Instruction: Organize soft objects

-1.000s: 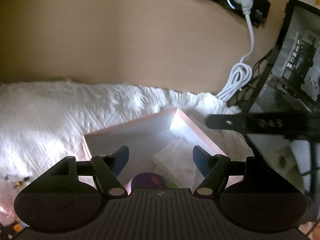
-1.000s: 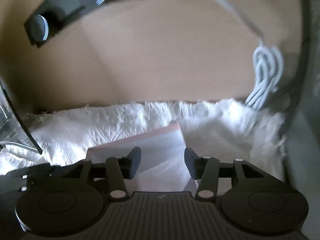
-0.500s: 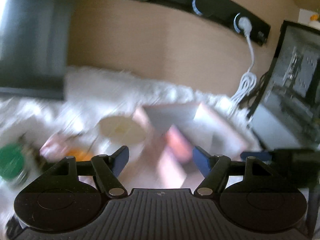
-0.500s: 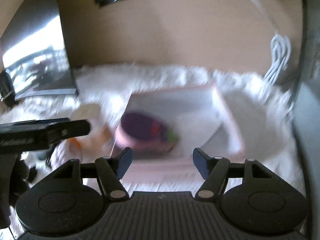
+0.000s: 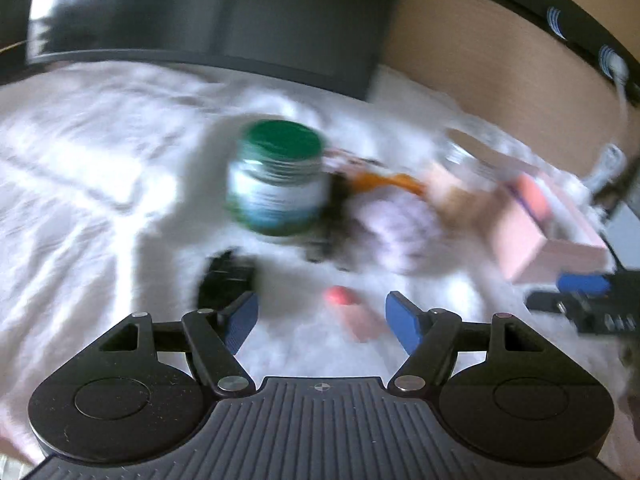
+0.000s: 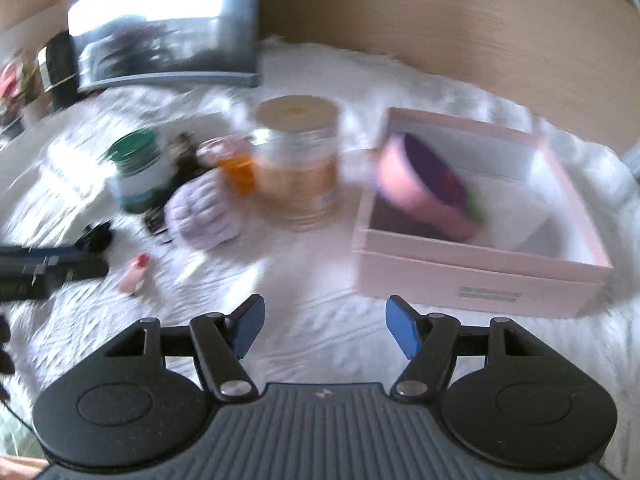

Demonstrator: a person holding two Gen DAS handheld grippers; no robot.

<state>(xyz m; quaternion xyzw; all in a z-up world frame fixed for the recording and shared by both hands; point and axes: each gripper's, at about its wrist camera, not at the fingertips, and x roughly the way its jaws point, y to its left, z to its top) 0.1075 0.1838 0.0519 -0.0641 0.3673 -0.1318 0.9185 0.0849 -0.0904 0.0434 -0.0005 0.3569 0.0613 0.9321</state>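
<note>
A pink box (image 6: 480,276) stands on the white fluffy cloth (image 6: 320,320), with a pink and purple soft object (image 6: 424,184) inside it. Left of the box lies a lilac soft object (image 6: 204,212), seen also in the left wrist view as the lilac soft object (image 5: 408,224). A small pink item with a red tip (image 6: 134,274) lies near the left gripper; the same pink item (image 5: 348,308) sits just ahead of the left gripper (image 5: 322,320), whose jaws stand open and empty. My right gripper (image 6: 324,328) is open and empty, in front of the box. Both views are blurred.
A green-lidded jar (image 5: 276,180), a clear jar with a cream lid (image 6: 296,160), an orange item (image 6: 240,172) and small black objects (image 5: 228,276) crowd the cloth. A dark monitor (image 5: 216,12) stands behind, and a wooden wall (image 6: 440,20) lies beyond the cloth.
Both grippers pulled back from the pink box and swung left, so the jars and loose items came into view. The right gripper's jaws widened.
</note>
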